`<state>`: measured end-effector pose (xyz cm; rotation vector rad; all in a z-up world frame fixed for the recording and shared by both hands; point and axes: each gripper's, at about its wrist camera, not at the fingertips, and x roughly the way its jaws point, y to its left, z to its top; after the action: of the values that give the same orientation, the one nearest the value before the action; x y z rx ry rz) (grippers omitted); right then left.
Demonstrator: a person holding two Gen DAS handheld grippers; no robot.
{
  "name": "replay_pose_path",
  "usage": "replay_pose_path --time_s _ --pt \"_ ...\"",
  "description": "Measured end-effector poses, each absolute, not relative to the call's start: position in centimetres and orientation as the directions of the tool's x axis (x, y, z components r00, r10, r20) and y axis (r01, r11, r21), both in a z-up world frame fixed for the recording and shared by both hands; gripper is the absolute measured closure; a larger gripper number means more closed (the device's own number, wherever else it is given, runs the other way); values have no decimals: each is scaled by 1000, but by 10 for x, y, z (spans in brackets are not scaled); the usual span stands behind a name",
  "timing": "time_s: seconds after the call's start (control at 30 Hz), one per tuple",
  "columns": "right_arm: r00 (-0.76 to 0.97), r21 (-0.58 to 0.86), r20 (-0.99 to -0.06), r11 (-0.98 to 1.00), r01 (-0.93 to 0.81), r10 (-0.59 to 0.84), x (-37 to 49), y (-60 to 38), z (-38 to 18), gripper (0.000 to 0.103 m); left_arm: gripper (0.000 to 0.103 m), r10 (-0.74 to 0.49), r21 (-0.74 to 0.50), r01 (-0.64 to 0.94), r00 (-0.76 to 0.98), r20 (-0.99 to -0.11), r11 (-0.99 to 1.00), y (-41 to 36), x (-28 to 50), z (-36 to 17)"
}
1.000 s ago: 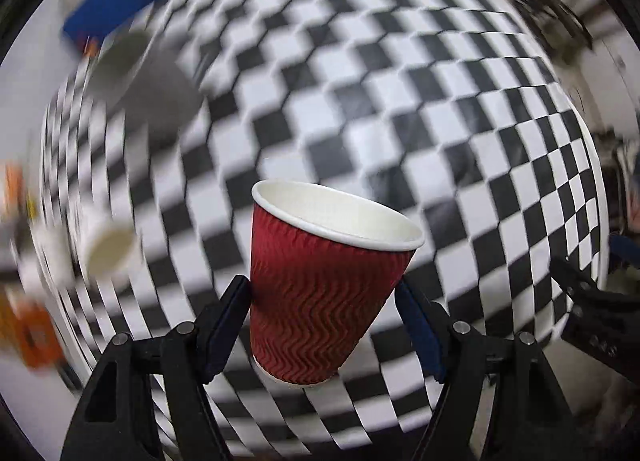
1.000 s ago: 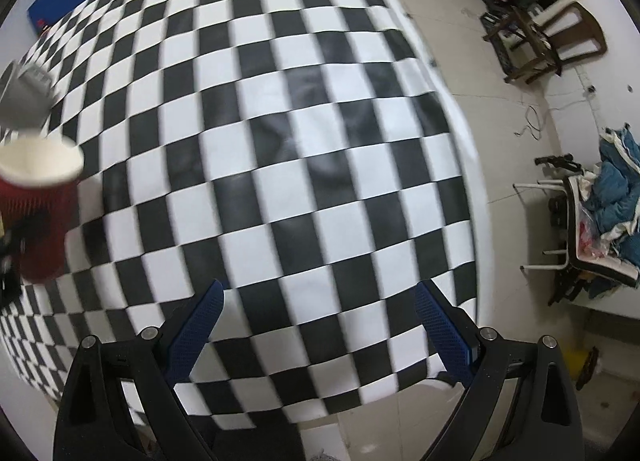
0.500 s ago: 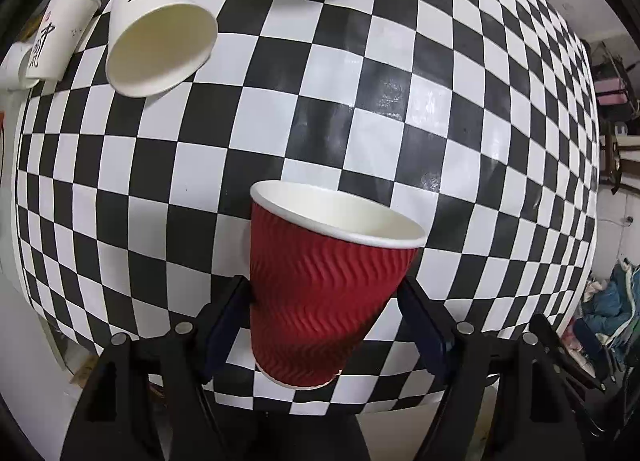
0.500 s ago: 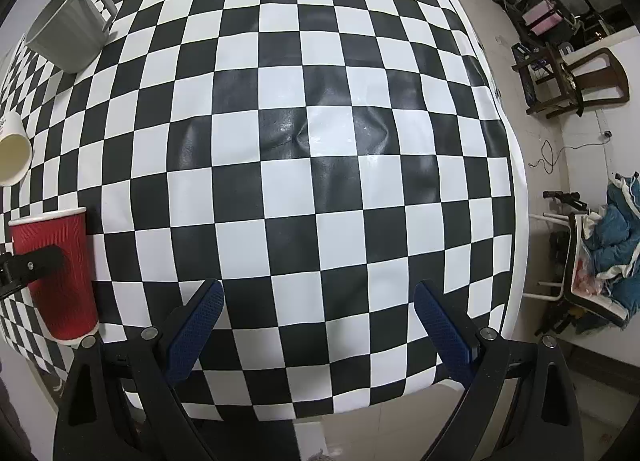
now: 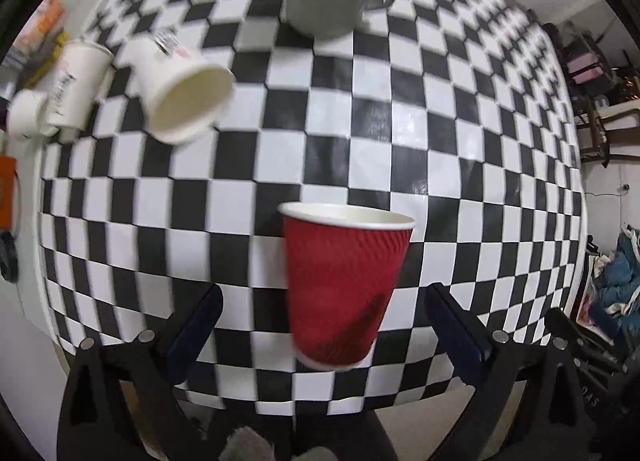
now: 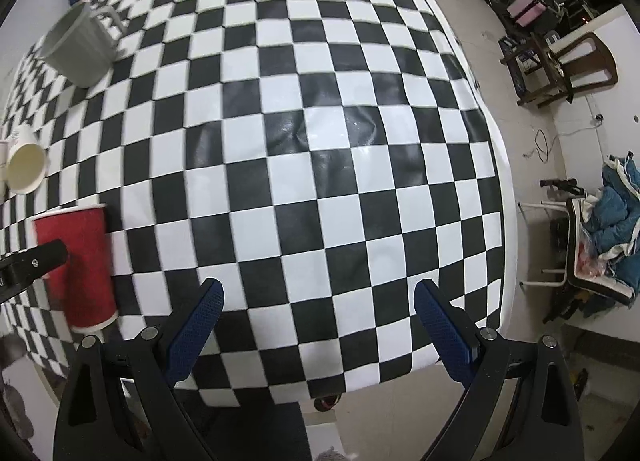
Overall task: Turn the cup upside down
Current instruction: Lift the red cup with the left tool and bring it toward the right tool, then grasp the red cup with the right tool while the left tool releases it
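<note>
Left gripper spread wide, red cup standing mouth-up between its fingers, untouched. Right gripper wide too, empty. Flip not done; next likely a regrasp.

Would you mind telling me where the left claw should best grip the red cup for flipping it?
Grip the red cup around mid-wall, from the table's near edge, one finger each side. It stands upright, rim up, tapering downward, and the open left claw already straddles it; a mid-height hold should keep the ribbed wall from slipping.

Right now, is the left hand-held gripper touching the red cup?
Apart. Left wrist view: checkered cloth shows between the red cup and both fingers of the left hand-held gripper, jaws wide open.
</note>
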<state>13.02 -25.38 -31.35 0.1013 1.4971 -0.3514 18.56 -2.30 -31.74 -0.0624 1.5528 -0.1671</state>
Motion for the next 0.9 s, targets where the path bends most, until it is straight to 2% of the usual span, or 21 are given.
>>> replay_pose_path --time_s 0.07,0.23,0.3,0.37,0.43,0.47,0.5,0.6,0.7,0.9 --pt "70 -152 -983 960 236 -172 128 -242 -302 6 1 -105 -98 91 79 -991 991 -12 178 -300" --pt "217 -342 -927 928 -150 -307 125 -169 -271 6 0 66 87 93 209 -976 992 33 146 -289" --pt "289 -470 -878 798 -377 -381 118 -122 -269 6 0 108 130 92 209 -972 987 49 132 -301" --pt "350 -545 -838 666 -509 -419 112 -90 -273 6 0 137 151 76 167 -976 986 66 122 -323" --pt "465 -630 -769 392 -671 -439 96 -49 -290 6 1 140 148 50 130 -982 988 75 115 -345" --pt "500 -649 -744 299 -699 -443 91 -39 -297 6 1 158 163 31 115 -981 986 78 112 -355" --pt "565 -664 -700 107 -740 -437 79 -25 -313 6 1 172 175 19 109 -979 984 79 109 -361" --pt "658 -616 -648 -244 -749 -384 62 -9 -345 6 1 157 154 -38 70 -985 987 91 103 -381" --pt "724 -518 -627 -539 -664 -290 49 -7 -376 6 1 130 126 -80 46 -990 989 99 101 -391" --pt "767 -365 -638 -849 -382 -71 44 -20 -410 9 0 145 140 -134 24 -989 981 102 107 -401"
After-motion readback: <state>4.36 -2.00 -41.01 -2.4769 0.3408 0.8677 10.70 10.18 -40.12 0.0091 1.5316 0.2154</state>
